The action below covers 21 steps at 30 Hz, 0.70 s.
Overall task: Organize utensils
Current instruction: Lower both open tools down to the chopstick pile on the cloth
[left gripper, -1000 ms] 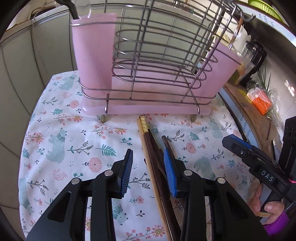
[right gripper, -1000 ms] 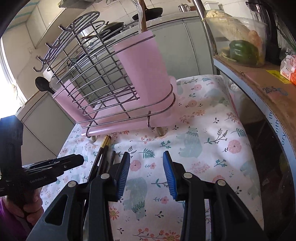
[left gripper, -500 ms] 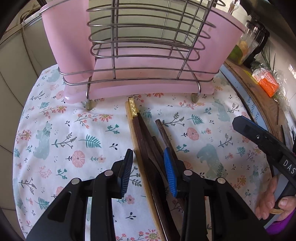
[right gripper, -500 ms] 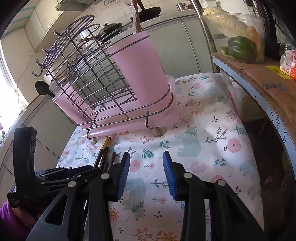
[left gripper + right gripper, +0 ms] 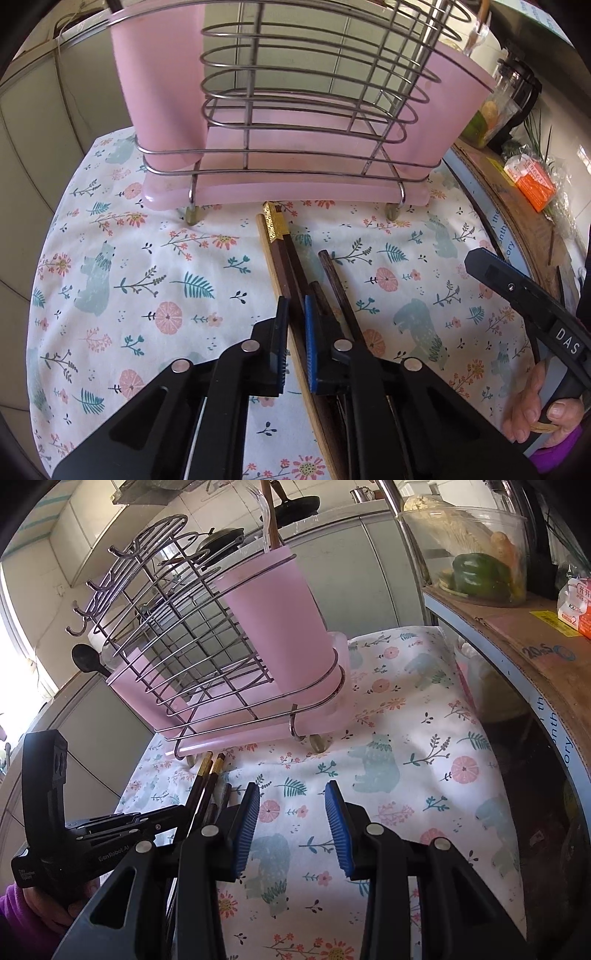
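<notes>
On the floral-cloth worktop (image 5: 110,280), dark brown wooden chopsticks (image 5: 291,266) lie in a bundle just before the pink plastic and wire utensil rack (image 5: 295,122). The left tool (image 5: 295,339) is closing narrowly around them; whether its pads already press seems unclear. The right tool (image 5: 291,823) hovers half-spread, holding nothing.

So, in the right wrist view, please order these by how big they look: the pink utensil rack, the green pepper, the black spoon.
1. pink utensil rack, clearly largest.
2. green pepper.
3. black spoon; it stands farther back, so its true size is unsure.
</notes>
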{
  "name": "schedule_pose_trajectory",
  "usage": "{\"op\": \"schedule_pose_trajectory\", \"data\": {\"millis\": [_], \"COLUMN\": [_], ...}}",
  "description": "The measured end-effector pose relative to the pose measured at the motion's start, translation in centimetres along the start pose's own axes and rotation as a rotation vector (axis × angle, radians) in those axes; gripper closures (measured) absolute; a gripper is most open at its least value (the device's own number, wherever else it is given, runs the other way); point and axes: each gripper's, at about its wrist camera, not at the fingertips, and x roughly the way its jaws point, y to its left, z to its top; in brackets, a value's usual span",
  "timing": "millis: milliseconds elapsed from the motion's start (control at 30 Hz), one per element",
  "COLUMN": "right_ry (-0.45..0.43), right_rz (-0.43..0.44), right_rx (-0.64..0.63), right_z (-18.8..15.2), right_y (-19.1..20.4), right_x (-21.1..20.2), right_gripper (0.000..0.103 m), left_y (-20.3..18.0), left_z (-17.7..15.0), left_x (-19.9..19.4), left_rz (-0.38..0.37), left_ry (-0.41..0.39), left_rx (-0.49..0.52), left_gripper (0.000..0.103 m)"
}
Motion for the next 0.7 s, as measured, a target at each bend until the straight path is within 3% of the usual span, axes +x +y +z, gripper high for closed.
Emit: {"op": "schedule_pose_trajectory", "data": {"millis": [167, 700], "right_ry": [-0.004, 0.003], "right_rz": [0.002, 0.007], "right_rx": [-0.001, -0.014], "right_z": [0.0, -0.2], "right_y": [0.0, 0.2], "right_x": [-0.2, -0.4], "right_gripper": [0.067, 0.067], "left_y": [1.3, 2.8], "left_z": [0.0, -0.4], "left_x": [-0.7, -0.6], "left_rz": [-0.032, -0.007], "left_ry": [0.008, 0.019], "left_rx": [-0.066, -0.096], "left_gripper": [0.097, 0.102]}}
